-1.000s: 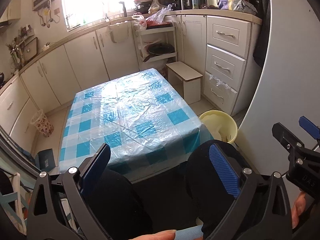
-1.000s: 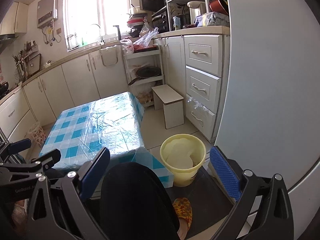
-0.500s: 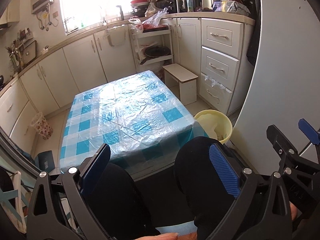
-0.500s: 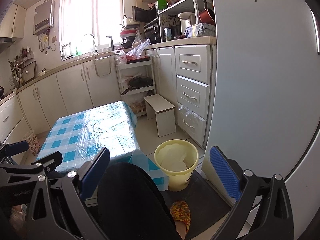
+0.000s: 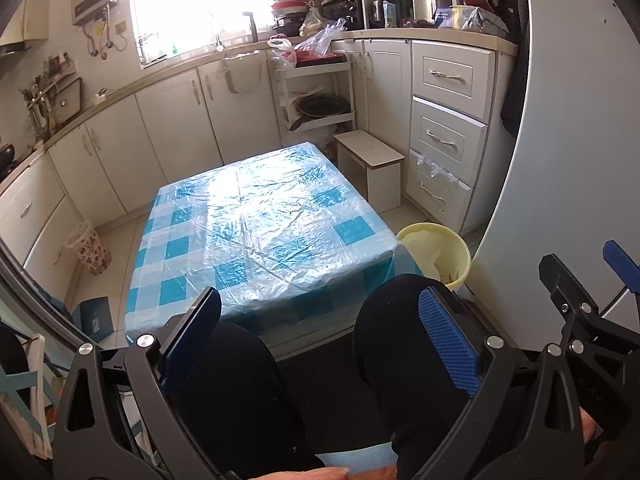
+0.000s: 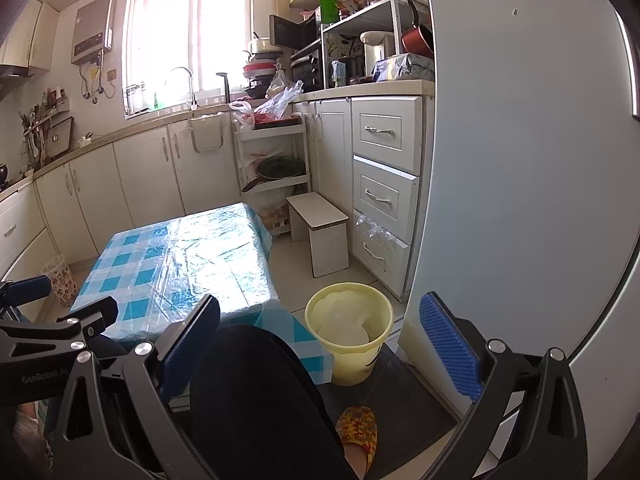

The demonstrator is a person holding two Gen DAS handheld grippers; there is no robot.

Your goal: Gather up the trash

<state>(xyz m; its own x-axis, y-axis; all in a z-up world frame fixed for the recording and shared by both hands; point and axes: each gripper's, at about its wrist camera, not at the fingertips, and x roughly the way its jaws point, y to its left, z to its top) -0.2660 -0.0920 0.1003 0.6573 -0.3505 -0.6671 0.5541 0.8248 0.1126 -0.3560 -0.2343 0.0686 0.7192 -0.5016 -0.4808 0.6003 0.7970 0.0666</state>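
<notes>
The low surface [image 5: 260, 232], draped in blue-checked cloth under clear plastic, has bare floor along its left side and far end; at its right corner the yellow bin [image 6: 350, 330] stands close against the hanging cloth and near the white fridge [image 6: 520, 200]. A small white stool [image 6: 320, 232] sits between the surface and the drawers. The left gripper [image 5: 320, 336] hangs above the person's knees with jaws spread wide, gripping nothing. The right gripper [image 6: 320, 340] is likewise released and holds nothing, the bin just ahead between its fingers. White liner or paper lies inside the bin; which, I cannot tell.
</notes>
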